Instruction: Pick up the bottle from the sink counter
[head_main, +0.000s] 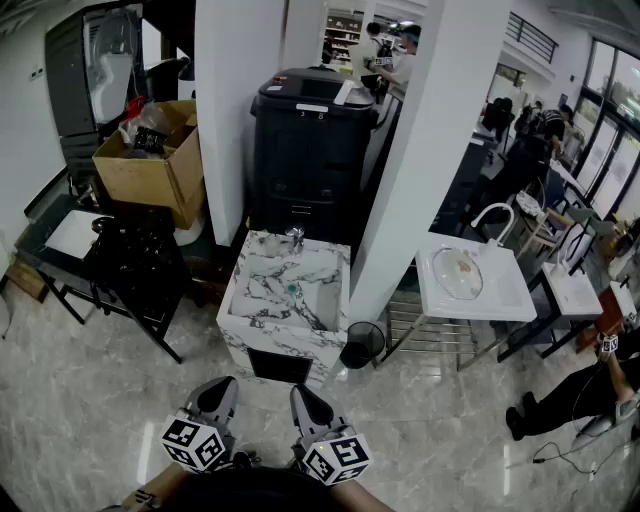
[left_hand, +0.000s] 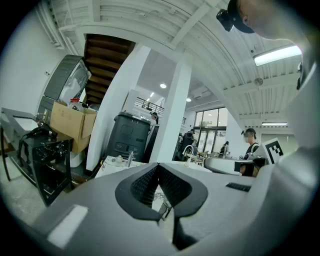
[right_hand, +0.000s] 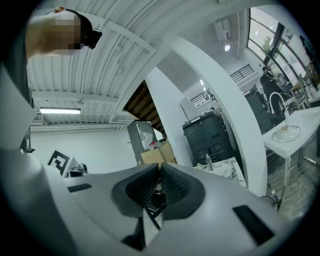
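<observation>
Bottle (head_main: 294, 236) apparently upright at sink counter (head_main: 250, 300) rear; left gripper (head_main: 224, 384), right gripper (head_main: 301, 392) closed, empty

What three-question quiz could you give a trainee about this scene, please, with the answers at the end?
1. True or false: the left gripper holds a bottle between its jaws.
2. What stands directly behind the marble sink unit in the head view? A) a black bin B) a cardboard box C) a white sink
3. Are the jaws of the right gripper open or shut?

Key: 1 false, its jaws are together with nothing between them; 2 A; 3 shut, and empty.
</observation>
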